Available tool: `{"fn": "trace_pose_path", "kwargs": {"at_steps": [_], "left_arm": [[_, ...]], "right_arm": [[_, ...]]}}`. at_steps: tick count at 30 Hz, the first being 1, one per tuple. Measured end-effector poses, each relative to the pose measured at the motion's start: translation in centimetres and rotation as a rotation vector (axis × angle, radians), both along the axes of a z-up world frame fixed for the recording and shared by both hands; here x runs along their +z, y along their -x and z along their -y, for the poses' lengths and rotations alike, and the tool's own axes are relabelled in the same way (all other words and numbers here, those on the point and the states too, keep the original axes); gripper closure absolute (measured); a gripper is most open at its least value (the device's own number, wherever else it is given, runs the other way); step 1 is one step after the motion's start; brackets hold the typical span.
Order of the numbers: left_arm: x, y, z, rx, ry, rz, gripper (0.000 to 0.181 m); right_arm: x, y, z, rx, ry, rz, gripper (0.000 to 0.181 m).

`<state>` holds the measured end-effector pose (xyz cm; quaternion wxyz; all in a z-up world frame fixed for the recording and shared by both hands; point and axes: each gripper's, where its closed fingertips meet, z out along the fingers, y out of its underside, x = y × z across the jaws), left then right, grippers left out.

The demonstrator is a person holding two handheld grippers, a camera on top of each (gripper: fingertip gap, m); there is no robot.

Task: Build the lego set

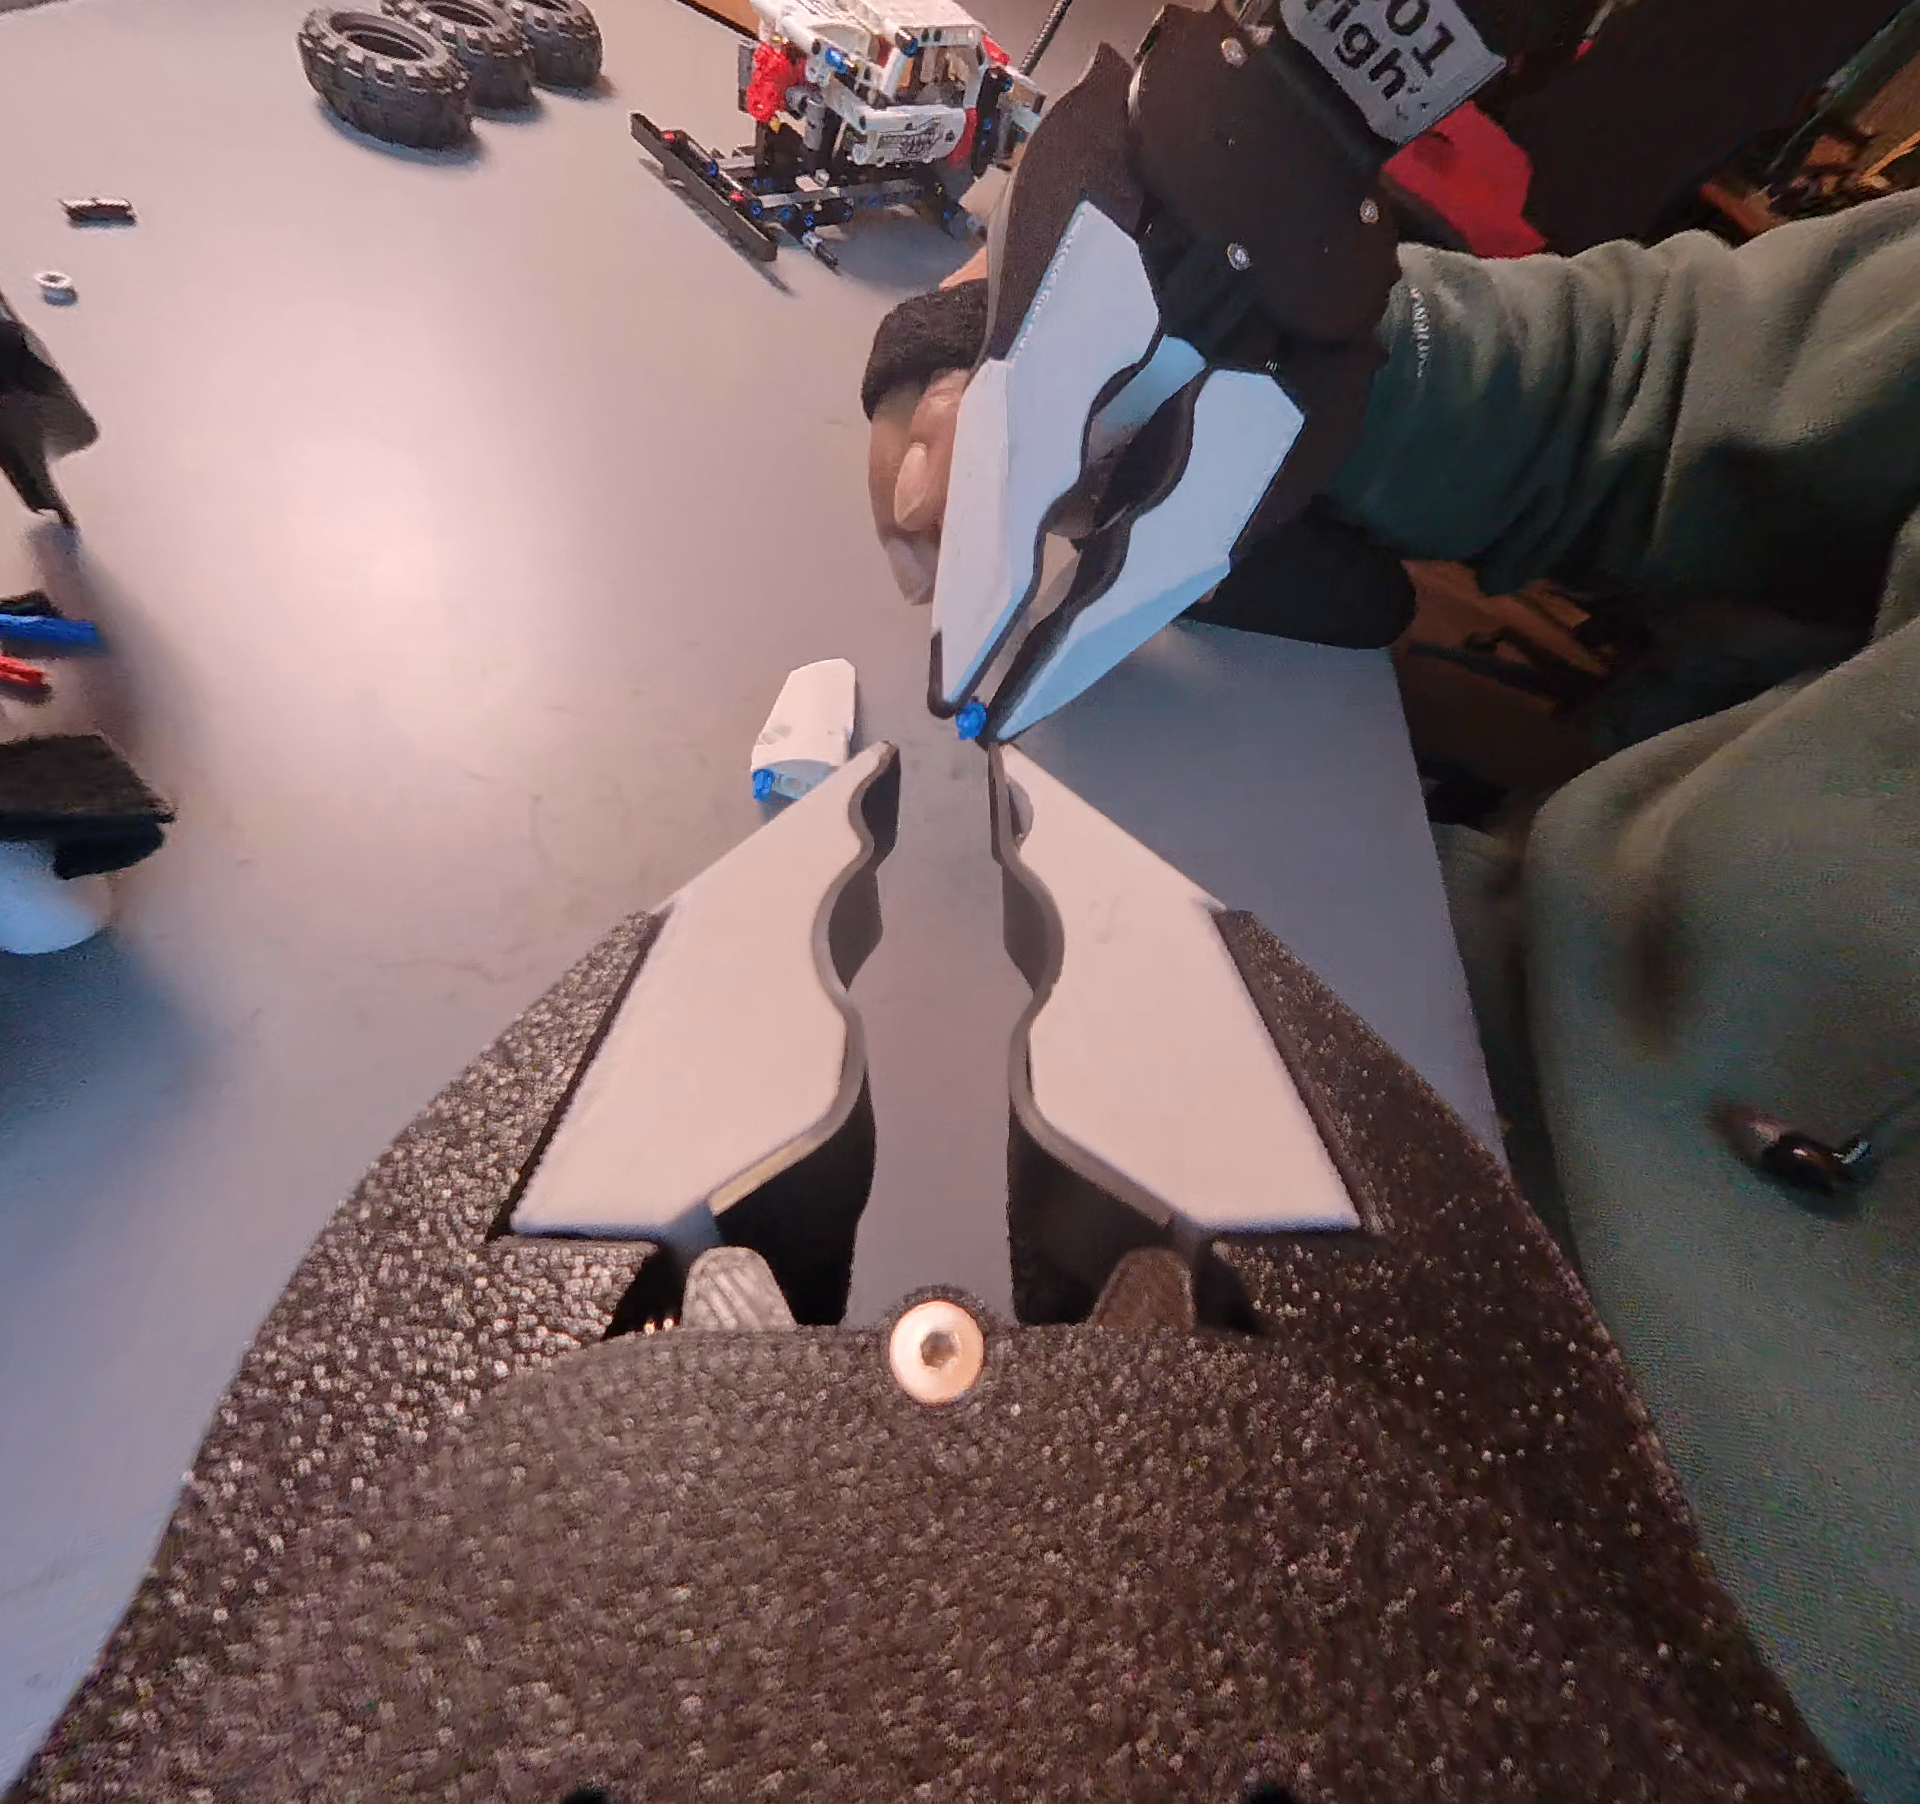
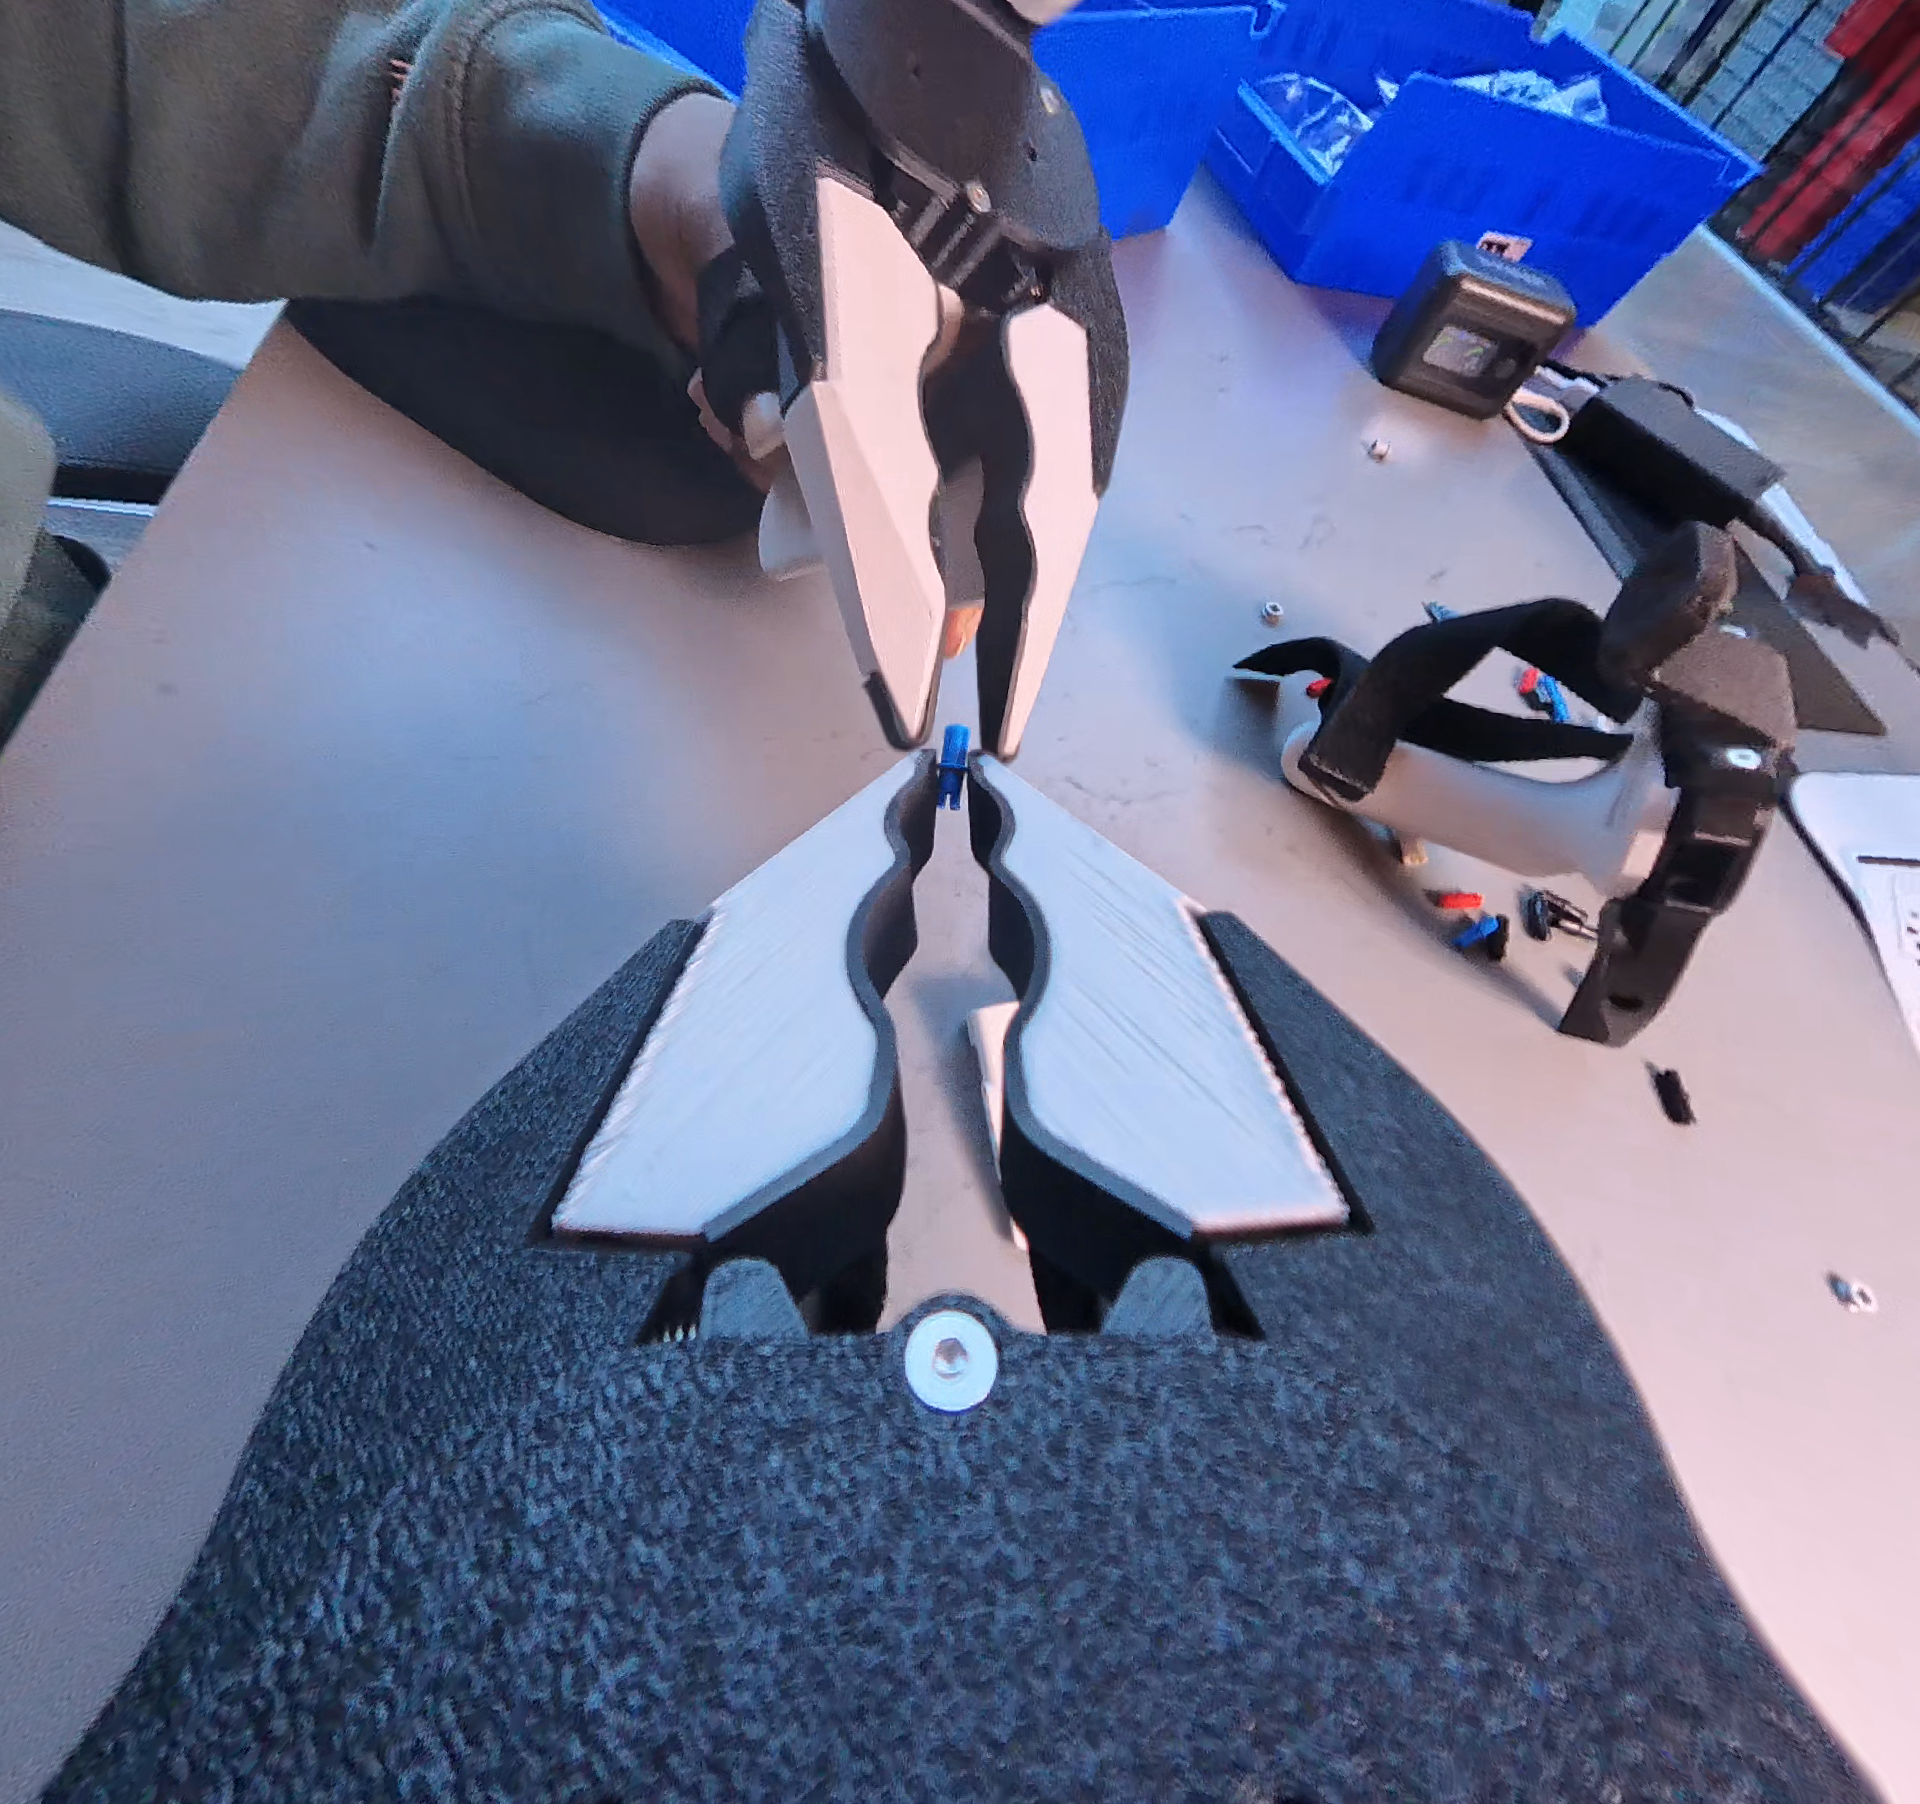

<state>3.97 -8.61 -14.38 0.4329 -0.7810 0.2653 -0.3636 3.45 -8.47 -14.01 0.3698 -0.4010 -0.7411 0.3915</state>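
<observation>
My right gripper [image 2: 951, 772] is shut on a small blue pin [image 2: 952, 767], held just above the grey table. The left wrist view shows it [image 1: 971, 710] coming in from the upper right with the pin [image 1: 971, 719] at its tips. My left gripper [image 1: 942, 757] is open and empty, tip to tip with the right one. In the right wrist view its [image 2: 958, 736] fingertips flank the pin's far end without gripping it. A white Lego piece [image 1: 812, 726] with a blue pin in it lies on the table just left of the tips. The part-built white and red truck [image 1: 873, 92] stands far back.
Three black tyres [image 1: 447, 50] lie at the back left. Blue bins [image 2: 1507, 165], a small black camera [image 2: 1475, 331], a spare black and white gripper handle [image 2: 1558, 767] and loose pins [image 2: 1475, 928] are on the table. The table edge [image 1: 1434, 819] is close by. Both grippers' tips are close together, under 4 cm apart. The white Lego piece [image 1: 812, 726] is about 8 centimeters from both grippers' fingertips.
</observation>
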Motion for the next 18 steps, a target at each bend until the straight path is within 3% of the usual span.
{"fn": "trace_pose_path", "kwargs": {"at_steps": [7, 18], "left_arm": [[0.8, -1.3, 0.1, -0.073, 0.061, 0.127, 0.167], [1.3, -1.7, 0.2, -0.091, 0.110, 0.238, 0.171]], "right_arm": [[0.2, -0.8, 0.5, 0.054, -0.057, -0.044, 0.176], [1.6, -0.9, -0.2, 0.015, -0.134, -0.170, 0.176]]}}
